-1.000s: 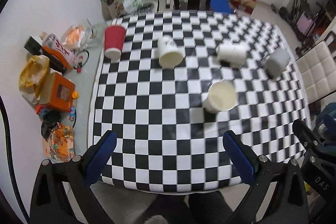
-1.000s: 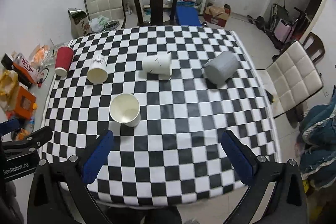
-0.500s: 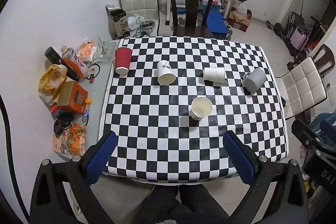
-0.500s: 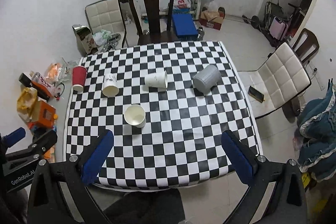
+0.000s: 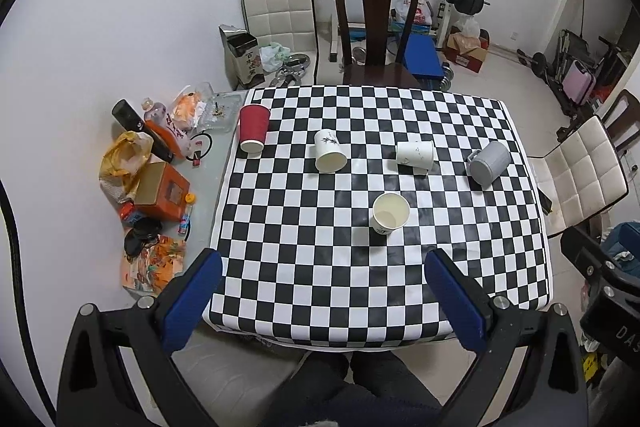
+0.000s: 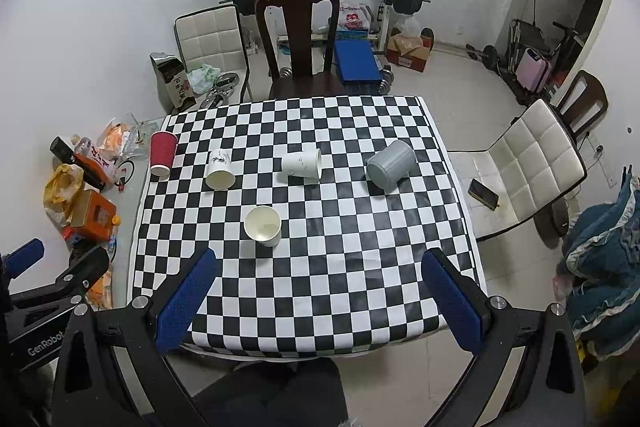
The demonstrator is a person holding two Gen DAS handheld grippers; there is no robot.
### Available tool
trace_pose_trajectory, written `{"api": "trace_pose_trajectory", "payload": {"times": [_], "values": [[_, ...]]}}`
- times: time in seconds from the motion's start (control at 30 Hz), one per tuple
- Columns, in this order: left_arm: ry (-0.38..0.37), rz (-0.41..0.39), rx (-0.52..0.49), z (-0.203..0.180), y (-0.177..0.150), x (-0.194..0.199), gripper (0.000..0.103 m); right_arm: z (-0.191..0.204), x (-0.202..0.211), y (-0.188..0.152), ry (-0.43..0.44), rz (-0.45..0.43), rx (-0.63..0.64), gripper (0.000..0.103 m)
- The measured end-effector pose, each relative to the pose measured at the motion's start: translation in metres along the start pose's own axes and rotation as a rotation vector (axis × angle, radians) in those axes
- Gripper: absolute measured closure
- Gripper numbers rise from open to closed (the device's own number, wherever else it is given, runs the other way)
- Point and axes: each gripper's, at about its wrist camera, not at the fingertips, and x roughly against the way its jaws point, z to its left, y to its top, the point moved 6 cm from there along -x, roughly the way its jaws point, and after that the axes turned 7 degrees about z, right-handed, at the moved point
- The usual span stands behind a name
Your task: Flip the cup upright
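Observation:
Several cups lie tipped on the checkered table point(image 5: 304, 267) point(image 6: 360, 267): a red paper cup point(image 5: 253, 127) point(image 6: 163, 155), a white cup with a twig print point(image 5: 329, 151) point(image 6: 220, 169), a white cup on its side point(image 5: 416, 155) point(image 6: 302, 163) and a grey mug point(image 5: 489, 163) point(image 6: 390, 165). A plain white paper cup point(image 5: 390, 213) point(image 6: 263, 225) stands upright, nearest me. My left gripper point(image 5: 322, 285) and right gripper point(image 6: 318, 281) are open and empty, high above the table's near edge.
Snack bags, an orange box point(image 5: 160, 193) and bottles crowd a side surface left of the table. A dark wooden chair point(image 5: 376, 35) stands at the far side, a white chair point(image 5: 580, 171) at the right. A phone point(image 6: 484, 193) lies on the floor.
Both grippers have risen and pulled back from the table, so the table and cups look smaller and more of the room shows. The cups have not moved.

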Motion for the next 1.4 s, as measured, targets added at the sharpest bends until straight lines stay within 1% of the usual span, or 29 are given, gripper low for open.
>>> {"api": "trace_pose_trajectory", "payload": {"times": [0.3,1.4], "values": [[-0.006,0.006,-0.021,0.0045,-0.004,0.0015,0.0,-0.0053,0.004,-0.0026,0.002,0.022,0.022,0.0],[-0.003,0.012,-0.009,0.0019,0.0,0.0001,0.0,-0.0025,0.0007,0.002,0.003,0.028,0.02,0.0]]}}
